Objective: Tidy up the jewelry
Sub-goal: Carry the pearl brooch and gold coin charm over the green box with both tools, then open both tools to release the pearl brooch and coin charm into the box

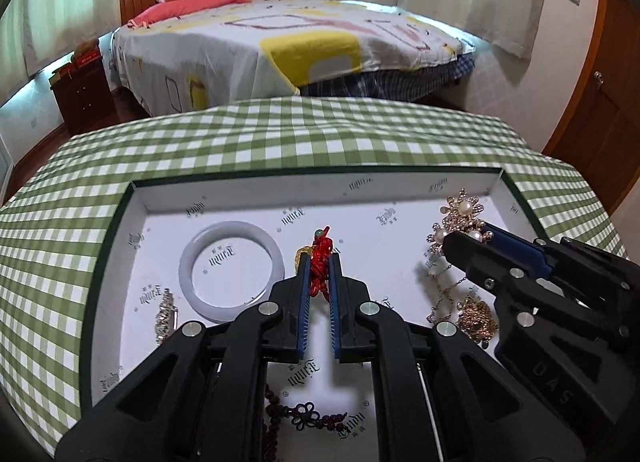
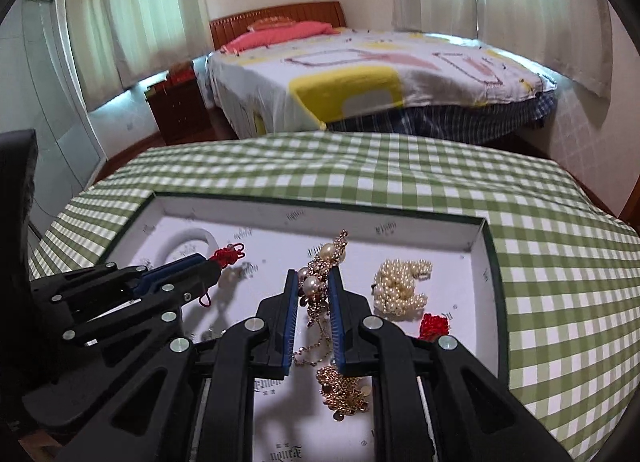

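Left wrist: left gripper (image 1: 321, 262) around red knot charm (image 1: 320, 262)

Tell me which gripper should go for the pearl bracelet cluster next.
Right, probably. The pearl cluster lies just beside the right gripper, though that one grips the pearl-and-gold necklace. The left gripper holds the red knot charm farther away.
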`<state>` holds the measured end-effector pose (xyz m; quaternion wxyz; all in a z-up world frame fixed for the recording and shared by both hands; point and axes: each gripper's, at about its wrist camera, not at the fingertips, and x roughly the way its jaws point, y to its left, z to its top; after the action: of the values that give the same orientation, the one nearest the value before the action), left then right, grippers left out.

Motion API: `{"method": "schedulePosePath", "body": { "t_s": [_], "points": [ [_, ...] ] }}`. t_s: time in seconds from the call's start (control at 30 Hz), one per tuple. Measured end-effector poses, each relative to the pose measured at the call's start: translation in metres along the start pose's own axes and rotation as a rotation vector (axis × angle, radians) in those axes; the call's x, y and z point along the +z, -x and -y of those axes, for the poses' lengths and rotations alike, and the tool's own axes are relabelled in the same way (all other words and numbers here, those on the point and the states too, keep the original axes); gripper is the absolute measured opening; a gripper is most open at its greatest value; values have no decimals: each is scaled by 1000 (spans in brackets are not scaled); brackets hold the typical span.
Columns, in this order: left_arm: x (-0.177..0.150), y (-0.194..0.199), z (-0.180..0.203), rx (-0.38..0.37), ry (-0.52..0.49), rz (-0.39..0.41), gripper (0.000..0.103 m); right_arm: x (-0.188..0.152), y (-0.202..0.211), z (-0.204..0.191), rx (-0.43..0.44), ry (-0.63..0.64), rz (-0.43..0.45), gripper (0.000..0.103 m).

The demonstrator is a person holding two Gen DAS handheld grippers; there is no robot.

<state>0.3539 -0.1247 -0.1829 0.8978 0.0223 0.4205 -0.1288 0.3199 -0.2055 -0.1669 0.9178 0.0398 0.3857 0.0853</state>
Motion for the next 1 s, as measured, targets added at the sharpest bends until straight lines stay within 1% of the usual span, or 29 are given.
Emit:
{"method": "schedulePosePath", "body": {
  "t_s": [0.23, 0.37, 0.4, 0.6, 0.63, 0.67, 0.73, 0.9, 1.0],
  "points": [
    [5, -8, 5, 11, -5, -32, 10, -2, -9, 0, -3, 5, -48, 16],
    [6, -10, 8, 26, -11, -42, 10, -2, -9, 1, -10, 1, -51, 16],
    [7, -11, 9, 28, -11, -42, 10, -2, -9, 1, -10, 1, -49, 17],
    [7, -11, 9, 33, -11, -46, 12, -2, -10, 2, -13, 0, -49, 18],
    [7, -11, 9, 33, -11, -45, 14, -2, -9, 2, -13, 0, -48, 18],
    [7, -10, 9, 34, -9, -43, 20, -2, -9, 2, -14, -1, -48, 18],
    [7, -9, 9, 36, -8, -36, 25, -2, -9, 2, -15, -3, -46, 19],
    [6, -9, 7, 34, -4, -37, 27, -2, -7, 5, -17, -13, -41, 21],
    [6, -8, 4, 33, 6, -37, 32, -3, -5, 6, -19, -18, -36, 22]
  ]
}}
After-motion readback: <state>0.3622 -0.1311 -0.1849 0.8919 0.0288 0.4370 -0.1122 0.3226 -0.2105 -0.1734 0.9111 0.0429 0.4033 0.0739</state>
